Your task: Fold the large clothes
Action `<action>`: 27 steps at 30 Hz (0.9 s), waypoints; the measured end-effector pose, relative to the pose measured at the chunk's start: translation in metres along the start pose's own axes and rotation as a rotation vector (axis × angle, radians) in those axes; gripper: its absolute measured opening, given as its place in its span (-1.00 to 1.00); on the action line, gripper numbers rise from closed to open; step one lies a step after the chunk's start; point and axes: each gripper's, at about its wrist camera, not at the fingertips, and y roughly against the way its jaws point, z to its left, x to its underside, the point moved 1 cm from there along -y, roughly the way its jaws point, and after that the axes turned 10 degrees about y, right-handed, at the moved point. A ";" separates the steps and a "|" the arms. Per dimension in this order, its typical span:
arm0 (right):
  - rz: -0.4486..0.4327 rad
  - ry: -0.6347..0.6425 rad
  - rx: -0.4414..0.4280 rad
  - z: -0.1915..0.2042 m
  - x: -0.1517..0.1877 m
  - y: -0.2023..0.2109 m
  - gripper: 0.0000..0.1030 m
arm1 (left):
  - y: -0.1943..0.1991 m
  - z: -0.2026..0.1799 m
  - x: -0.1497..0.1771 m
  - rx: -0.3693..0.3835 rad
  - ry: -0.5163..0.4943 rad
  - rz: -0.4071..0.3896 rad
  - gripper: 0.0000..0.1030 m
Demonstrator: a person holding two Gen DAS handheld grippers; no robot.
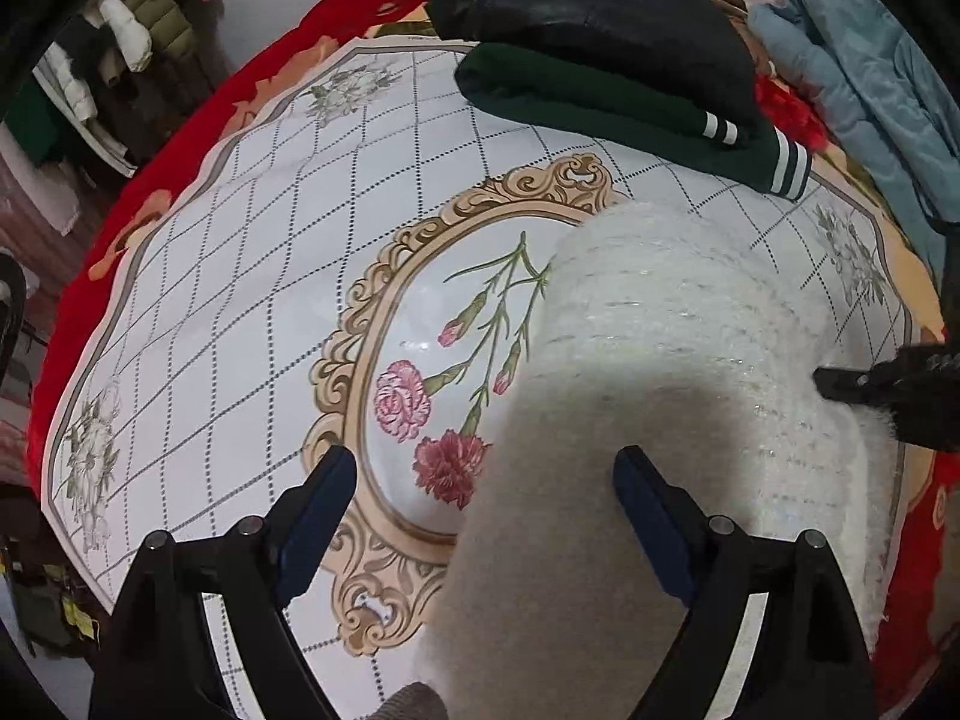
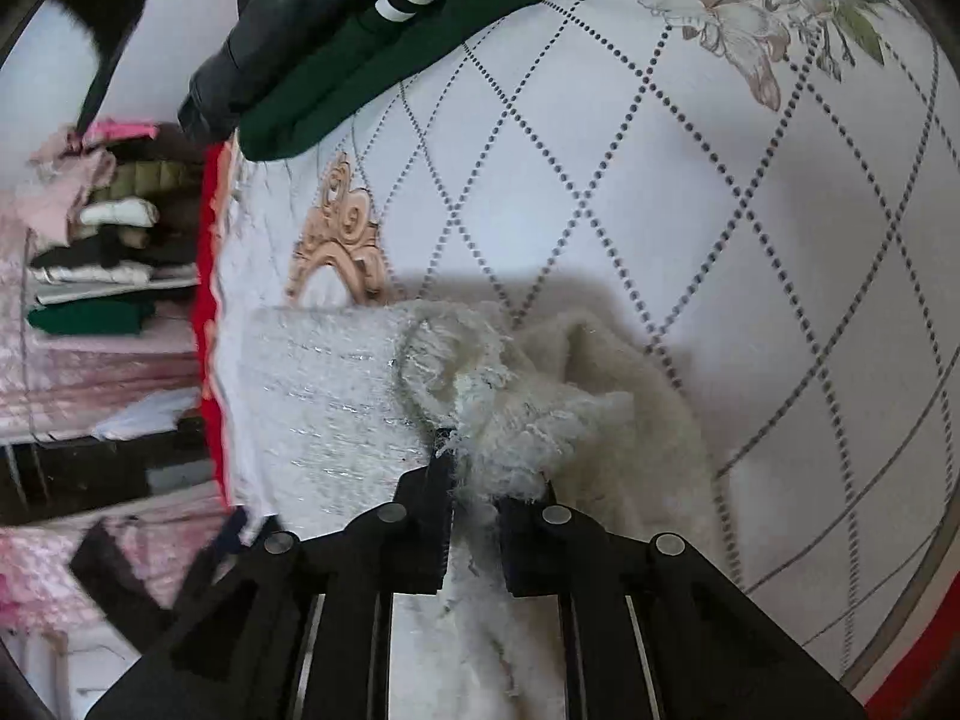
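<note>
A white fuzzy sweater [image 1: 660, 330] lies on the floral table cover [image 1: 240, 240], right of the oval carnation motif. My left gripper [image 1: 486, 480] hovers over the sweater's near left edge with its blue-padded fingers [image 1: 327, 480] spread wide; one pad is over the cover, the other over the sweater, and they grip nothing. My right gripper [image 2: 477, 492] is shut on a bunched fold of the sweater [image 2: 336, 372], with fluffy fibres squeezed between the black fingers. In the left wrist view the right gripper [image 1: 840, 384] shows as a dark tip at the sweater's right edge.
At the far side of the table a folded dark green garment with white stripes [image 1: 600, 102] lies under a black jacket [image 1: 600, 12]. A light blue padded garment [image 1: 852, 60] is heaped at the far right. A red blanket [image 1: 180, 168] borders the cover. Stacked clothes [image 2: 108, 252] sit beyond the table.
</note>
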 end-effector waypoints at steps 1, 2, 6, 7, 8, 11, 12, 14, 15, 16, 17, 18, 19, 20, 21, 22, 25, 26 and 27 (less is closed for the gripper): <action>0.011 0.013 0.022 0.001 -0.001 -0.003 -0.76 | 0.001 0.005 -0.001 0.010 0.017 0.015 0.69; 0.027 0.016 0.029 0.002 0.000 -0.004 -0.74 | 0.002 0.010 -0.003 0.024 0.035 0.032 0.69; 0.014 -0.028 -0.096 -0.004 -0.002 0.022 0.49 | -0.002 0.022 -0.014 0.116 0.061 0.092 0.69; -0.009 -0.027 -0.107 -0.008 0.002 0.033 0.72 | -0.004 0.022 -0.016 0.142 0.058 0.099 0.69; -0.046 -0.021 -0.131 -0.012 0.009 0.047 0.99 | -0.008 0.020 -0.019 0.188 0.045 0.114 0.69; -0.028 -0.051 -0.150 -0.038 0.037 0.053 1.00 | -0.029 0.009 -0.022 0.327 0.008 0.194 0.69; 0.006 -0.086 -0.149 -0.050 0.048 0.044 1.00 | -0.035 0.005 -0.021 0.363 0.001 0.219 0.70; 0.072 -0.153 -0.157 -0.071 0.069 0.021 1.00 | -0.050 -0.003 -0.020 0.455 0.000 0.269 0.72; 0.102 -0.180 -0.169 -0.077 0.078 0.008 1.00 | -0.053 -0.006 -0.020 0.462 -0.003 0.269 0.74; 0.120 -0.194 -0.189 -0.080 0.083 -0.002 1.00 | -0.055 -0.009 -0.020 0.474 -0.013 0.264 0.74; 0.126 -0.221 -0.232 -0.082 0.091 -0.011 1.00 | -0.057 -0.011 -0.022 0.491 -0.028 0.264 0.74; 0.113 -0.246 -0.278 -0.081 0.095 -0.017 1.00 | -0.057 -0.013 -0.024 0.501 -0.037 0.266 0.74; 0.097 -0.258 -0.301 -0.079 0.098 -0.020 1.00 | -0.057 -0.015 -0.025 0.508 -0.047 0.269 0.74; 0.076 -0.261 -0.306 -0.073 0.099 -0.023 1.00 | -0.056 -0.018 -0.027 0.517 -0.058 0.272 0.74; 0.069 -0.263 -0.307 -0.067 0.099 -0.026 0.98 | -0.057 -0.020 -0.029 0.524 -0.068 0.275 0.74; 0.063 -0.264 -0.308 -0.063 0.099 -0.028 0.93 | -0.058 -0.021 -0.032 0.529 -0.082 0.281 0.74; 0.055 -0.282 -0.292 -0.051 0.097 -0.033 0.86 | -0.065 -0.013 -0.042 0.588 -0.095 0.333 0.74; 0.052 -0.284 -0.286 -0.049 0.098 -0.032 0.86 | -0.069 -0.006 -0.044 0.616 -0.092 0.355 0.74; 0.050 -0.284 -0.285 -0.048 0.099 -0.031 0.87 | -0.074 -0.004 -0.044 0.646 -0.090 0.377 0.74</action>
